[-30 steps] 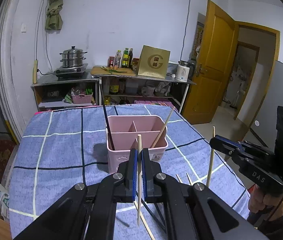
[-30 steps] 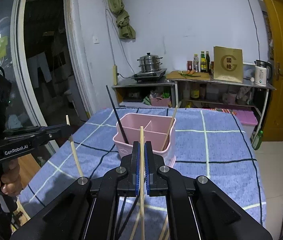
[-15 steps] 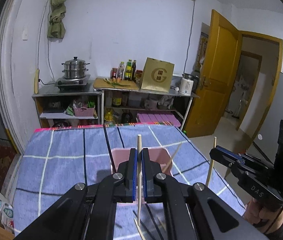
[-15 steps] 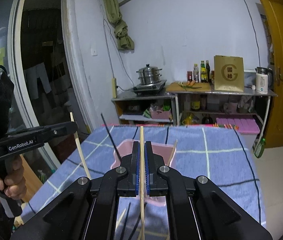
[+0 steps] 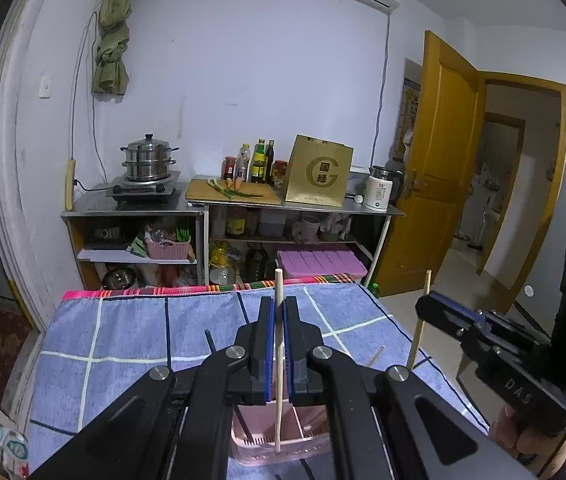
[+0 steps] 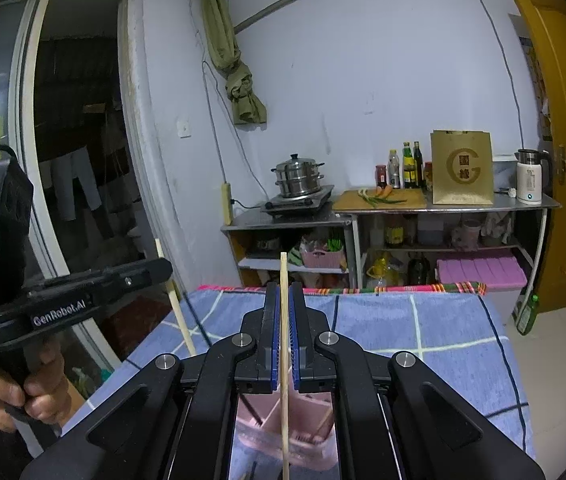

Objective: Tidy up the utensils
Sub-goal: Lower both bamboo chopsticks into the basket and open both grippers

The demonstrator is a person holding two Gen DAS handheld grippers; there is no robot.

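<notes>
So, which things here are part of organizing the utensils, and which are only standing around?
Part of the job:
- left gripper, shut on a wooden chopstick
- right gripper, shut on another wooden chopstick
- pink organizer with a black chopstick

Just standing around:
- steamer pot
- bottles
- gold bag
- kettle

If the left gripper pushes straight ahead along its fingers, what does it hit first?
Probably the blue checked tablecloth beyond the pink organizer; the left gripper, shut on a wooden chopstick, points slightly downward. Depth is uncertain.
</notes>
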